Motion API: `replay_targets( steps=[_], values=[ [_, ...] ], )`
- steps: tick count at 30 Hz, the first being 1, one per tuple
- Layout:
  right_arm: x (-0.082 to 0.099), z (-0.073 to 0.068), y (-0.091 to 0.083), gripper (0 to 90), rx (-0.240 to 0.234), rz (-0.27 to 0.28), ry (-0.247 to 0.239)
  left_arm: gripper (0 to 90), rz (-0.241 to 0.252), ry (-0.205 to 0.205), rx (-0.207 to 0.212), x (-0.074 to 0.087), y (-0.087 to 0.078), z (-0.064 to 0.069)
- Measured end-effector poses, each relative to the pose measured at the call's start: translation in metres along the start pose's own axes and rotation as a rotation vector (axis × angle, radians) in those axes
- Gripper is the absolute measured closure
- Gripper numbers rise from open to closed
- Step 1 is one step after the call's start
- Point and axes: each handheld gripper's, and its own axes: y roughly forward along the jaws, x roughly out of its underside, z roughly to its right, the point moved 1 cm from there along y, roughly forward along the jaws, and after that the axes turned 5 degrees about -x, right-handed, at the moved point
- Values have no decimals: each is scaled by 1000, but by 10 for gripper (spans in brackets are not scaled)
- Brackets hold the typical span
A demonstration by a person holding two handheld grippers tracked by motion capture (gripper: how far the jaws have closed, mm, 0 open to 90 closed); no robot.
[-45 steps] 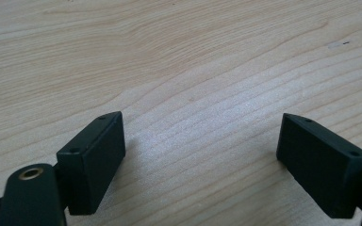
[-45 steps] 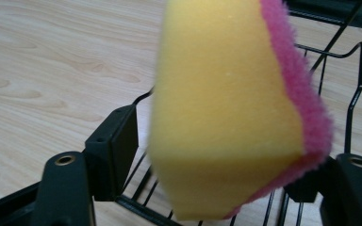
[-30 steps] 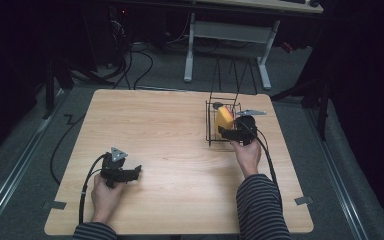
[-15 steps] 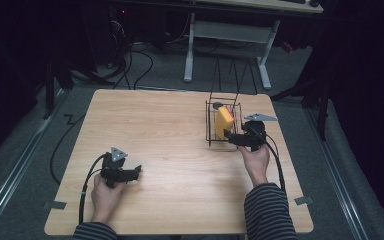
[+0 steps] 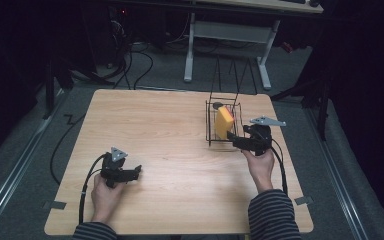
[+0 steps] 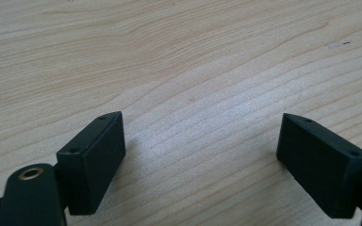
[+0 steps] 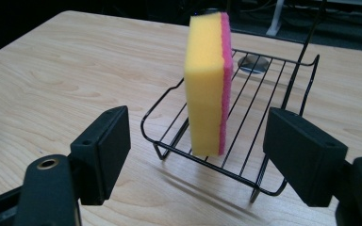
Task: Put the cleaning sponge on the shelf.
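A yellow sponge with a pink side (image 7: pixel 208 80) (image 5: pixel 223 122) stands on edge in a black wire rack (image 7: pixel 259 122) (image 5: pixel 214 131) on the right half of the wooden table. Just in front of the rack, my right gripper (image 5: pixel 233 139) (image 7: pixel 199 148) is open, with nothing between its jaws; the sponge stands a little beyond them. At the near left of the table my left gripper (image 5: pixel 136 172) (image 6: pixel 201 162) is open over bare wood, resting in a person's hand.
The wooden table (image 5: pixel 160 130) is bare between the two grippers. A small round grey disc (image 7: pixel 254 62) lies on the table behind the rack. Beyond the table's far edge, desk legs (image 5: pixel 189 50) and cables (image 5: pixel 145 60) lie on the dark floor.
My right gripper has drawn back from the sponge in the rack towards the person, leaving the sponge standing there. The left gripper has stayed put.
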Motion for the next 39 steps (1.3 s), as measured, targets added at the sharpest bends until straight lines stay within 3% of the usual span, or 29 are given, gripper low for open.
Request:
replay_targets(
  steps=[5,8,39],
  values=[
    [-1,-5,-12,246,-16,24,-2,166,0,0,0,0,0,0],
    [3,-4,-18,260,-24,45,23,166,0,0,0,0,0,0],
    [37,-6,-71,276,-45,119,51,166,0,0,0,0,0,0]
  ],
)
